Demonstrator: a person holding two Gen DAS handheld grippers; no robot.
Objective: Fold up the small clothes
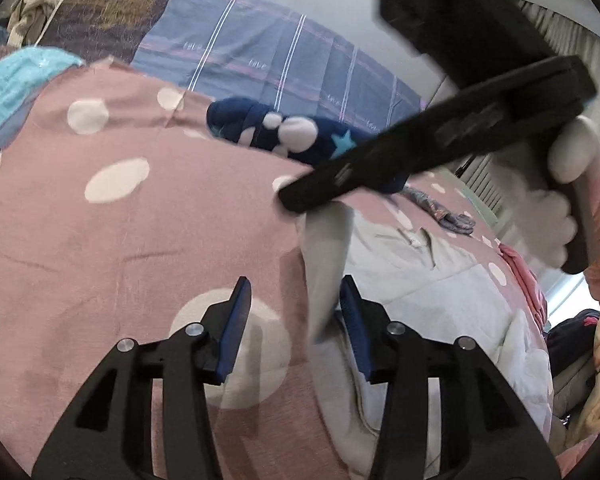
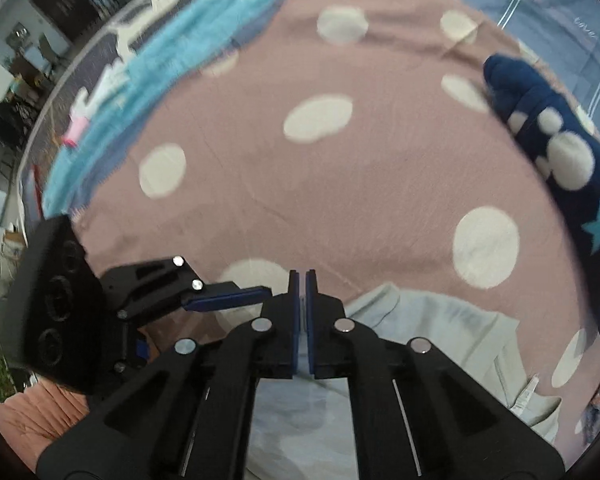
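- The left gripper (image 1: 296, 312) is seen with its blue-padded jaws apart; a strip of the pale grey garment (image 1: 412, 264) hangs between them, just beside the right-hand pad, and no pressing on it can be made out.
- The right gripper (image 2: 304, 280) is seen with its jaws drawn together, almost touching; whether cloth is pinched in the narrow slit cannot be told.
- The pale grey garment (image 2: 440, 340) is spread directly under and to the right of the right gripper, on the pink dotted bedcover (image 2: 340, 184).
- A navy garment with stars (image 2: 572, 184) is laid beyond, at the far right.
- A gloved hand (image 1: 560, 200) is seen on the right gripper's handle.
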